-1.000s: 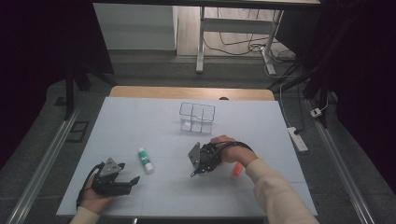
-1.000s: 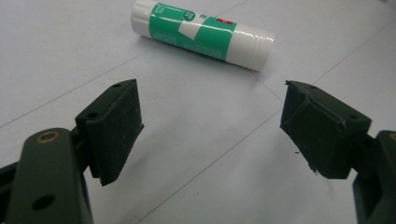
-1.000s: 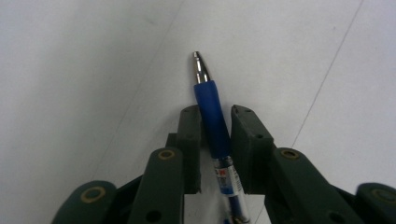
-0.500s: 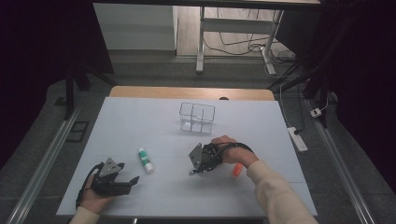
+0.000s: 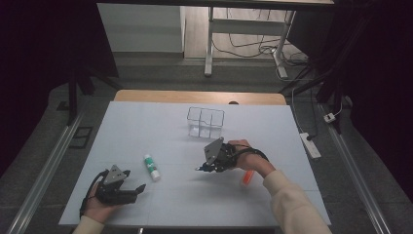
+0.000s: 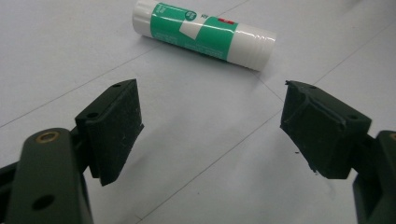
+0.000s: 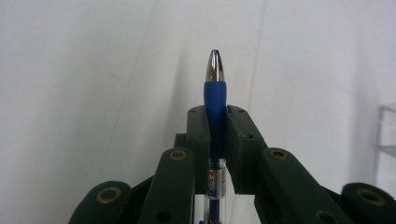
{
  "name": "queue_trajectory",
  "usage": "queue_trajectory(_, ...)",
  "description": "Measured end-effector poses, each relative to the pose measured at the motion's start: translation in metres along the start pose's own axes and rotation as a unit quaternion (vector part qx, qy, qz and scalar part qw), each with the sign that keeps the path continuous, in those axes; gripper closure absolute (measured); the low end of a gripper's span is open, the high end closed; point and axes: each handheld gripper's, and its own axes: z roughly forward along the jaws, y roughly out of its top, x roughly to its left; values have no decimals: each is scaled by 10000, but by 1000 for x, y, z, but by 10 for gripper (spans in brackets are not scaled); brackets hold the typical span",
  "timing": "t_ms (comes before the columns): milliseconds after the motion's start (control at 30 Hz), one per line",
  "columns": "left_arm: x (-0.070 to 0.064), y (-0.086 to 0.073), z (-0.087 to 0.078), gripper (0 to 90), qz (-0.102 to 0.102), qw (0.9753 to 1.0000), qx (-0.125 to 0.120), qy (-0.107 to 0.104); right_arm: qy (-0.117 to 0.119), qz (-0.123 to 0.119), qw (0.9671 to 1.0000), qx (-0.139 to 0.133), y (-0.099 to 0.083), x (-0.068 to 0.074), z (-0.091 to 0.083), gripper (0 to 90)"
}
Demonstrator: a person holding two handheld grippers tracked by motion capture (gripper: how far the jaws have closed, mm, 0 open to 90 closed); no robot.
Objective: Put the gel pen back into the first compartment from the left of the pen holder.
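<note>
**Carrying the Pen to the Organizer**

High view: right gripper (image 5: 207, 165) hovers mid-counter, hand level, just near of the clear organizer (image 5: 205, 122). Glue stick (image 5: 151, 167) lies left; orange marker (image 5: 247, 176) sits by the wrist.

Left gripper view: fingers (image 6: 114, 128) wide, empty, resting low.

Right gripper view: fingers (image 7: 198, 140) clamp the blue pen (image 7: 215, 100), tip forward. Keep it vertical over a compartment before release.
</note>
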Motion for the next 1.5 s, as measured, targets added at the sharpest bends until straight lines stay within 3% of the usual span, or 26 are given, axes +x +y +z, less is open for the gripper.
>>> queue_trajectory(167,0,0,0,204,4,10000,5,4,-303,392,9985,-218,-4,-2,-10,798)
queue_trajectory(367,0,0,0,204,0,10000,10,6,-555,734,9942,-560,-10,-5,-19,798)
queue_trajectory(567,0,0,0,204,-8,10000,-1,14,-630,976,9908,-701,-14,-5,-23,797)
queue_trajectory(800,0,0,1,203,-10,10000,14,12,-711,1307,9846,-918,-15,-3,-25,797)
queue_trajectory(900,0,0,1,204,-10,10000,11,16,-831,1464,9807,-1000,-15,-1,-27,797)
queue_trajectory(1067,0,0,1,203,-13,10000,19,15,-1060,1892,9692,-1168,-20,-1,-31,797)
queue_trajectory(1233,0,0,1,204,-15,10000,21,17,-1270,2112,9599,-1338,-23,2,-35,797)
queue_trajectory(1500,0,0,1,204,-15,10000,16,21,-1480,2126,9518,-1642,-21,10,-46,796)
